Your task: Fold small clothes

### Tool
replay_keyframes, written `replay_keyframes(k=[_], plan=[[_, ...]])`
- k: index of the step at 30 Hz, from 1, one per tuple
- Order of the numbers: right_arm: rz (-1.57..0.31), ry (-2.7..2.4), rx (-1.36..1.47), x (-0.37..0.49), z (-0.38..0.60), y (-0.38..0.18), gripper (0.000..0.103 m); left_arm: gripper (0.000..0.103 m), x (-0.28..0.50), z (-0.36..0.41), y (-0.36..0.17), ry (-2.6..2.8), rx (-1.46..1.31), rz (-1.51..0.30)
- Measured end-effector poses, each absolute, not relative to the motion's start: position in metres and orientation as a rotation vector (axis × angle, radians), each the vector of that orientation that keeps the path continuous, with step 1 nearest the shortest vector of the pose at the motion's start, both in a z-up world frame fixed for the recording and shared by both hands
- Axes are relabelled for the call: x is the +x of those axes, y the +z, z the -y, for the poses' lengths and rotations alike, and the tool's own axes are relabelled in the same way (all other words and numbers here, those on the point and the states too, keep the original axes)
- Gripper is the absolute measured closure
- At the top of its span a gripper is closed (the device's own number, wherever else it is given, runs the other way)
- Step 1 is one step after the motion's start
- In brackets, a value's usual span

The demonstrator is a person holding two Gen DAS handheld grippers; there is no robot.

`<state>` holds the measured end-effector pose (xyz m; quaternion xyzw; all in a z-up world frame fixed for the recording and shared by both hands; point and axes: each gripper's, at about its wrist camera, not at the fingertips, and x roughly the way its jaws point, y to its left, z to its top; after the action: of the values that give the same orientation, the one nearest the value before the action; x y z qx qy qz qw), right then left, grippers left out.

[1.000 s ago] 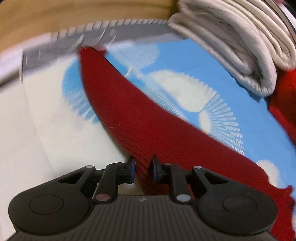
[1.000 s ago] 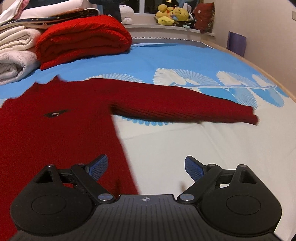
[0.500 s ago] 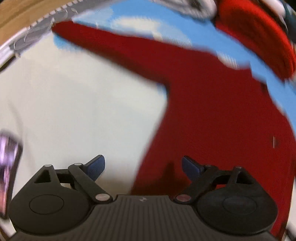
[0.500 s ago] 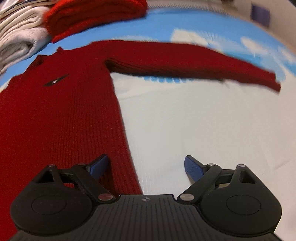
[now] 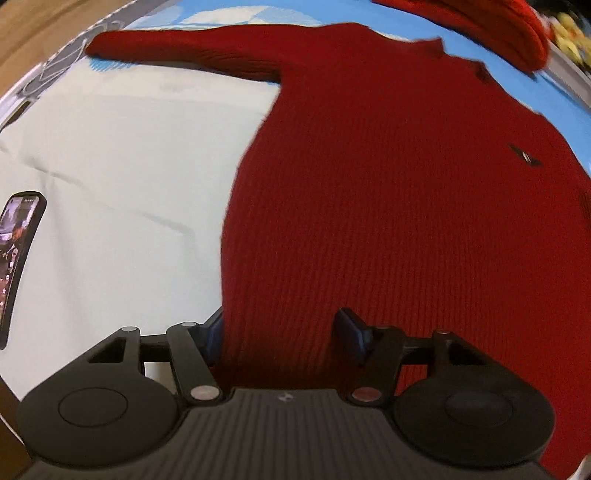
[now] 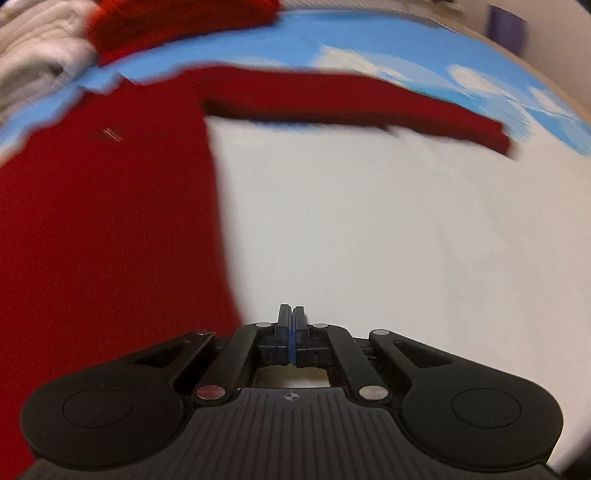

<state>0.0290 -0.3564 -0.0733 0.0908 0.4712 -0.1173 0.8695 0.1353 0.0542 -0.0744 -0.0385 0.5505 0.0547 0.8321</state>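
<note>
A dark red knit sweater (image 5: 388, 192) lies flat on the bed, both sleeves stretched out sideways. My left gripper (image 5: 282, 326) points steeply down over the sweater's lower left side. Its jaws are closing with the sweater's side edge between the blue pads (image 5: 351, 332), which stand apart from the knit. In the right wrist view the sweater (image 6: 110, 221) fills the left half, its sleeve (image 6: 351, 99) reaching right. My right gripper (image 6: 291, 328) is shut, pads together, nothing visible between them. It hangs over the white sheet just right of the sweater's side edge.
A phone (image 5: 18, 266) with its screen lit lies on the sheet at the left. A folded red knit (image 6: 177, 22) and white folded quilts (image 6: 37, 55) are stacked at the head of the bed. The bedsheet (image 6: 369, 221) is white with a blue patterned part. Plush toys (image 5: 569, 33) sit beyond.
My left gripper let go of the sleeve, swung over to the sweater's lower side, opened wide and has narrowed. My right gripper sank toward the sheet and shut.
</note>
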Motion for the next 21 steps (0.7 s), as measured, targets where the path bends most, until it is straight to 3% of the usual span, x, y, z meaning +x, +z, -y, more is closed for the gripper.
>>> replay_keyframes(k=[4,6,7,8,10,13,15,17,18,19,20,21], plan=[[-0.908,-0.207,0.32,-0.003,0.386,-0.071,0.102,0.02,0.122,-0.066,-0.074,0.121,-0.103,-1.147],[-0.902,-0.211,0.39,-0.001,0.392,-0.071,0.095,0.02,0.122,-0.076,-0.075,0.131,-0.168,-1.136],[-0.896,-0.201,0.417,0.004,0.391,-0.07,0.082,0.02,0.124,-0.081,-0.075,0.137,-0.185,-1.133],[-0.887,-0.189,0.431,0.01,0.39,-0.069,0.062,0.018,0.123,-0.084,-0.075,0.146,-0.195,-1.124],[-0.854,-0.152,0.435,0.027,0.38,-0.065,0.046,0.018,0.125,-0.09,-0.075,0.171,-0.202,-1.11],[-0.855,-0.121,0.396,0.057,0.361,-0.068,0.04,0.017,0.13,-0.1,-0.08,0.196,-0.233,-1.107],[-0.893,-0.129,0.373,0.077,0.351,-0.075,0.038,0.011,0.136,-0.104,-0.082,0.203,-0.241,-1.109],[-0.904,-0.143,0.322,0.091,0.337,-0.08,0.03,0.01,0.142,-0.097,-0.083,0.199,-0.197,-1.109],[-0.904,-0.141,0.267,0.094,0.328,-0.08,0.033,0.014,0.145,-0.09,-0.081,0.192,-0.165,-1.102],[-0.913,-0.136,0.206,0.097,0.317,-0.08,0.053,0.035,0.144,-0.085,-0.078,0.164,-0.143,-1.087],[-0.909,-0.107,0.181,0.098,0.308,-0.08,0.087,0.059,0.142,-0.08,-0.074,0.115,-0.135,-1.073],[-0.909,-0.088,0.176,0.098,0.303,-0.076,0.09,0.066,0.14,-0.076,-0.07,0.098,-0.118,-1.061]])
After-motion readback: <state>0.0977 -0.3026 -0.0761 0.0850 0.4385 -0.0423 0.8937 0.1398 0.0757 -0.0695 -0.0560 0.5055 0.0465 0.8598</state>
